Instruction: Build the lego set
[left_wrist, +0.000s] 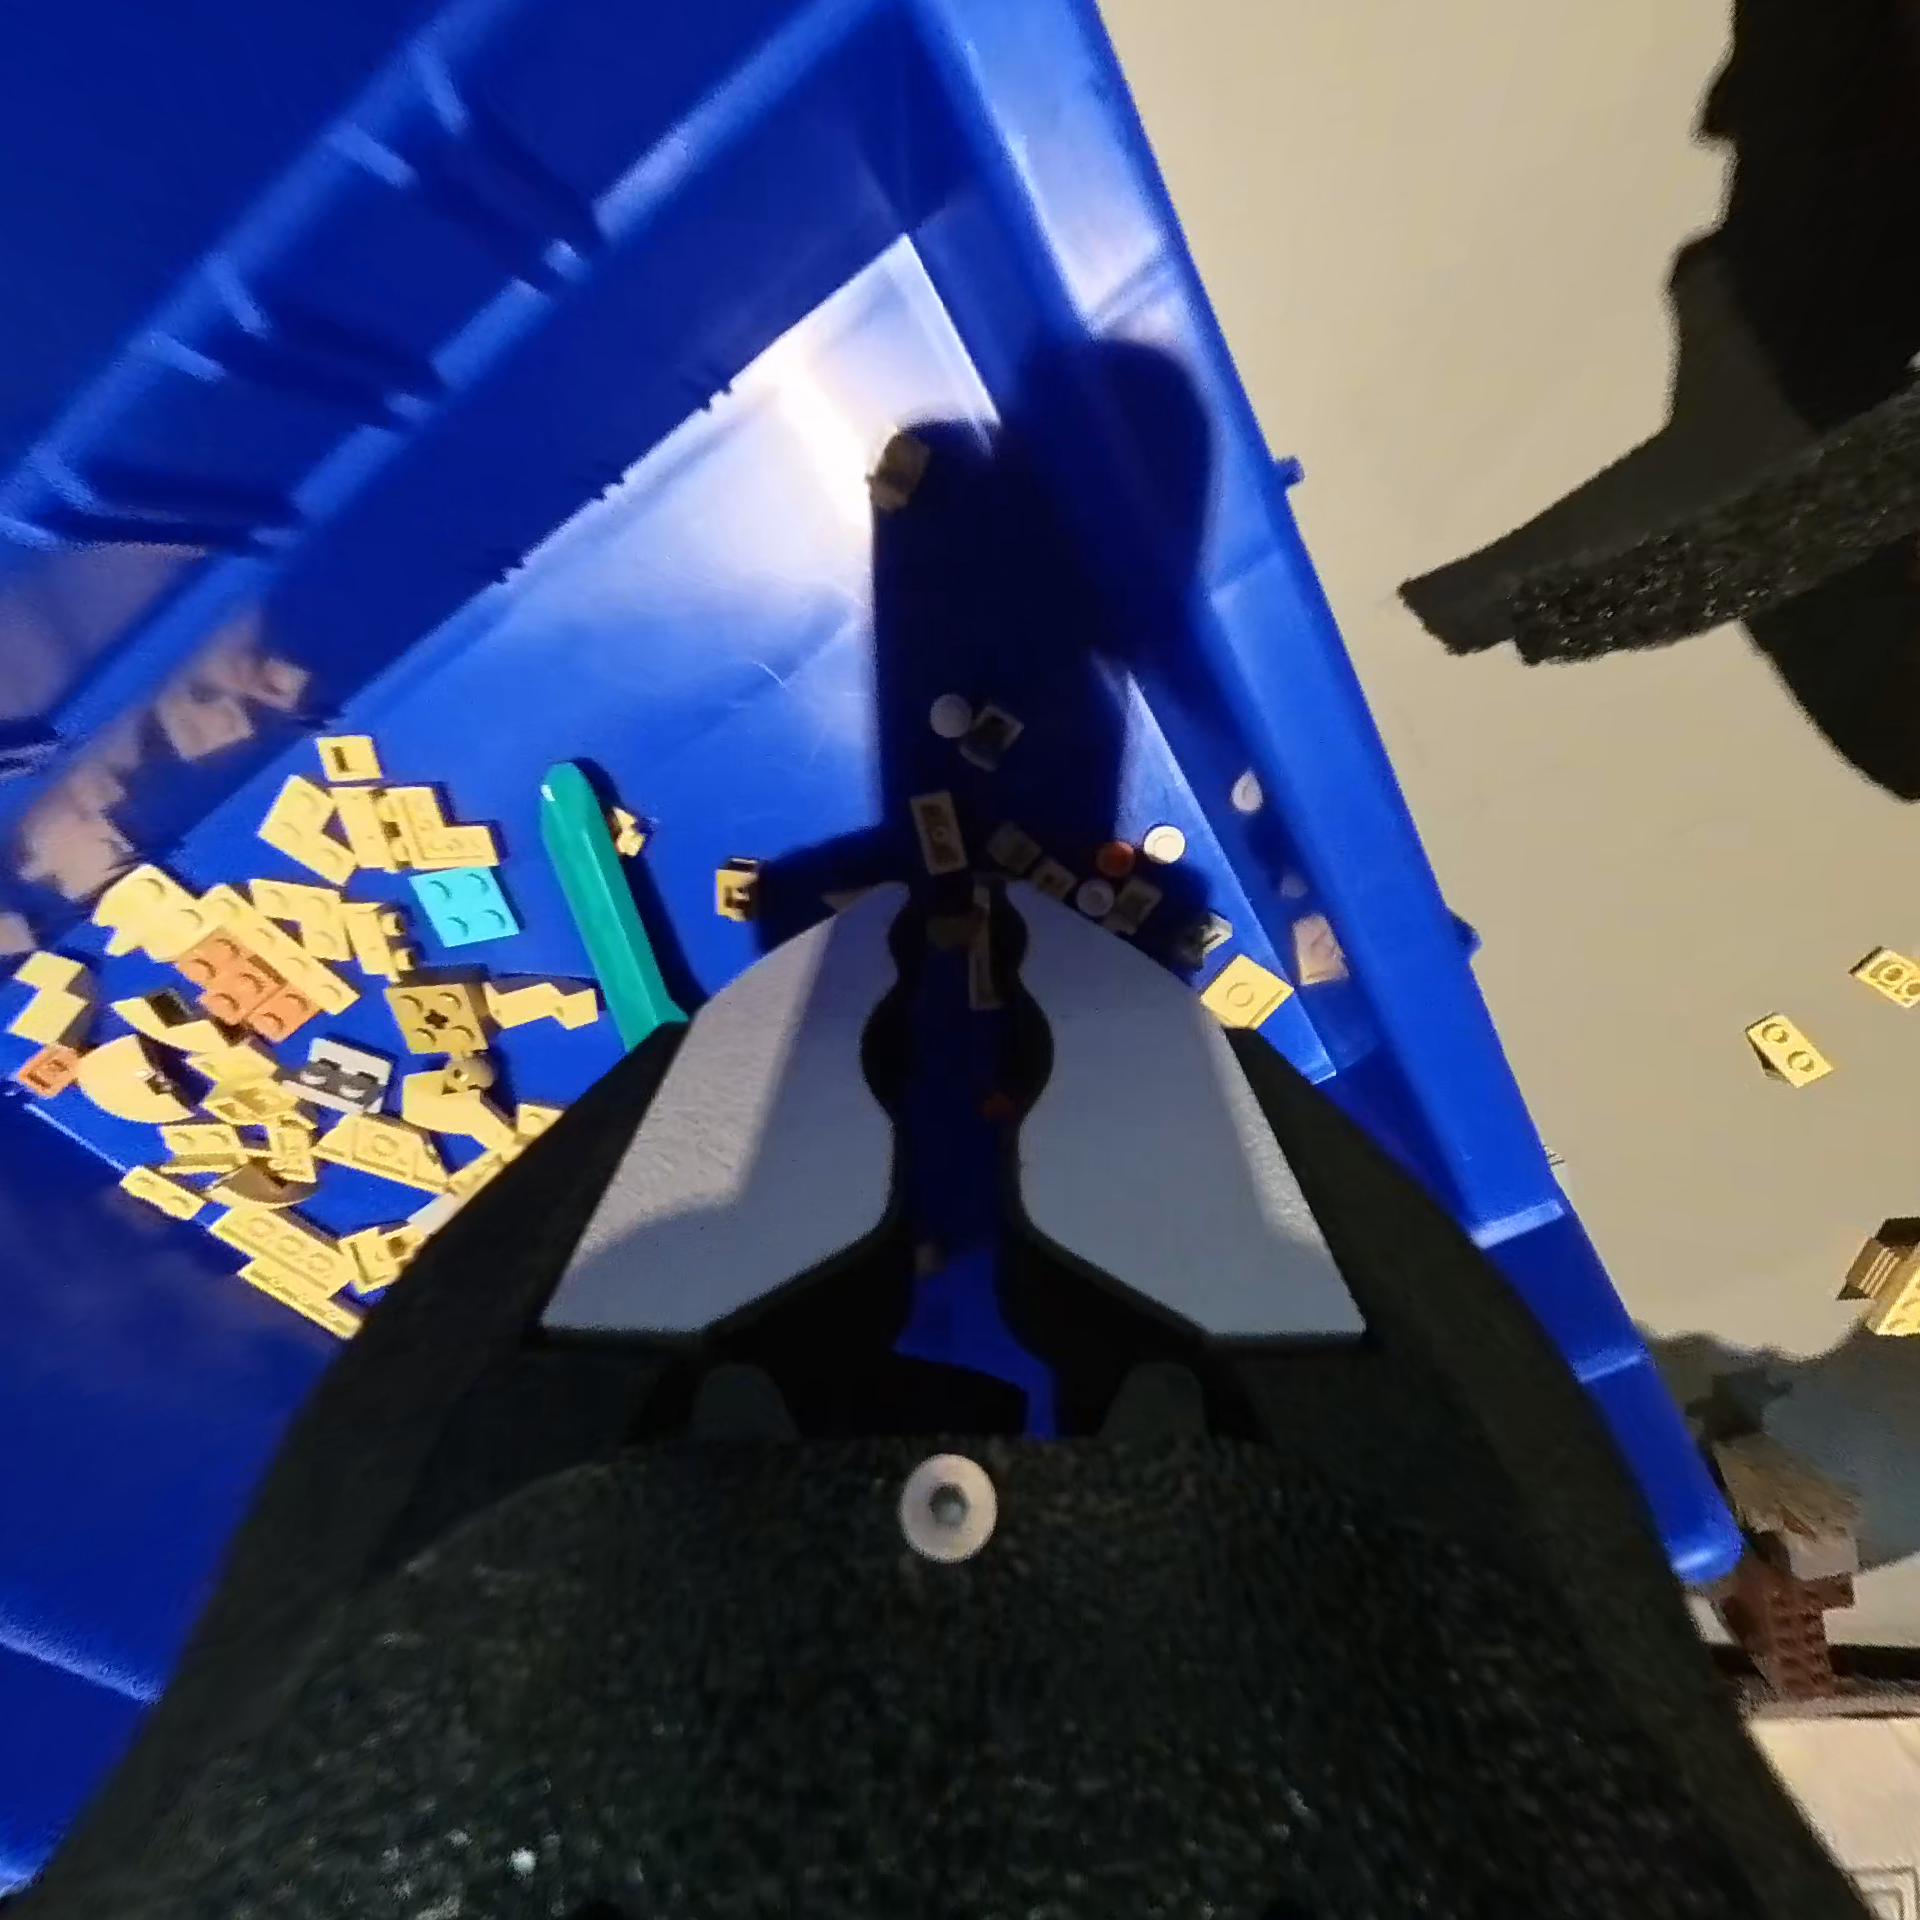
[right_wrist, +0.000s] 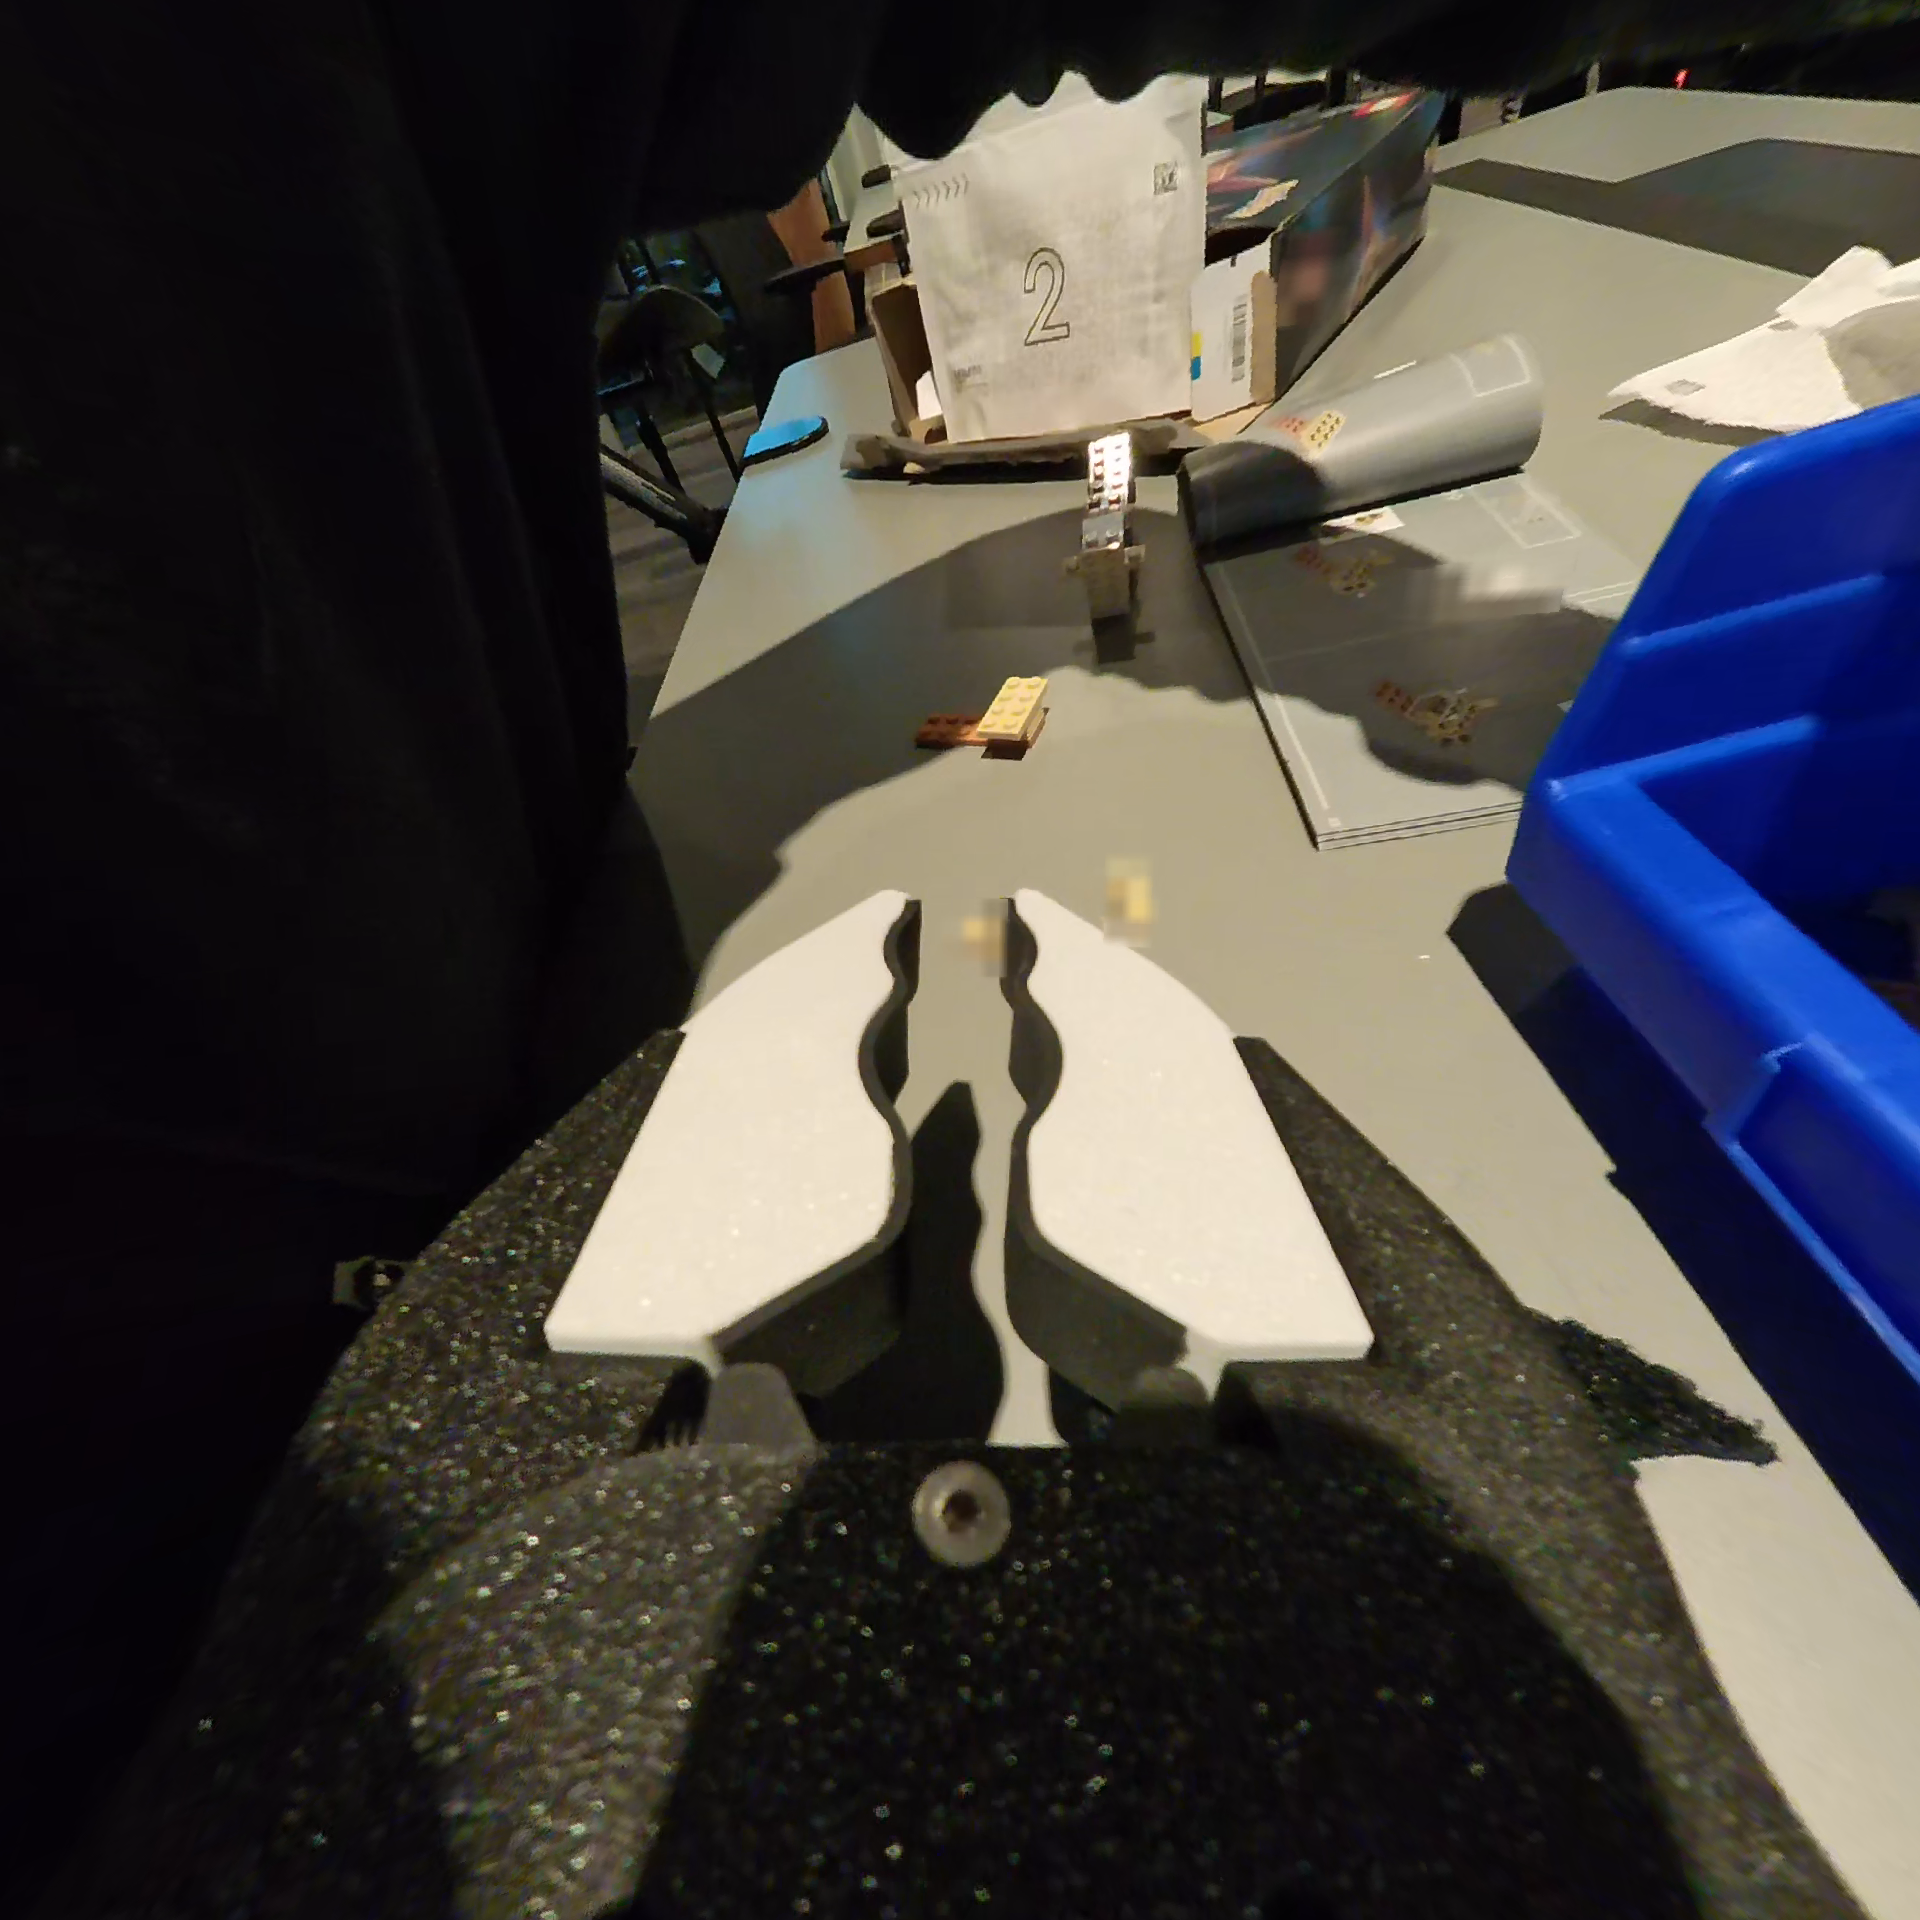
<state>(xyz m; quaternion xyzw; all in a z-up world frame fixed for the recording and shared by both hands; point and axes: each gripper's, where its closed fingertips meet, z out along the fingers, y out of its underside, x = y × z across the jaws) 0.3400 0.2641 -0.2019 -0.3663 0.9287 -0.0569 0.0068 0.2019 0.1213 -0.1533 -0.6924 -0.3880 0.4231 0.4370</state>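
Note:
My left gripper (left_wrist: 958, 899) reaches down into a blue bin (left_wrist: 1299, 644), its jaws a narrow gap apart. Its tips hover over small tan, white and red pieces (left_wrist: 1039, 862) in its own shadow, and some show dimly in the gap. I cannot tell whether it touches any. A pile of tan plates (left_wrist: 270, 997), a light blue plate (left_wrist: 464, 906) and a teal separator tool (left_wrist: 597, 904) lie to its left. My right gripper (right_wrist: 966, 904) is low over the grey table (right_wrist: 1299, 1039), jaws narrowly apart. A blurred tan piece (right_wrist: 982, 925) shows between its tips.
A tan plate on a brown plate (right_wrist: 1013, 709) and a small grey build (right_wrist: 1107, 520) lie ahead. An open instruction booklet (right_wrist: 1434, 665), a white numbered bag (right_wrist: 1049, 301) and a box (right_wrist: 1340, 239) lie beyond. The bin (right_wrist: 1714, 831) stands at right. A person's dark clothing (right_wrist: 312, 623) fills the left. The grippers' ends are close to 20 cm from one another. The light blue plate (left_wrist: 464, 906) lies around 9 cm away from my left fingertips.

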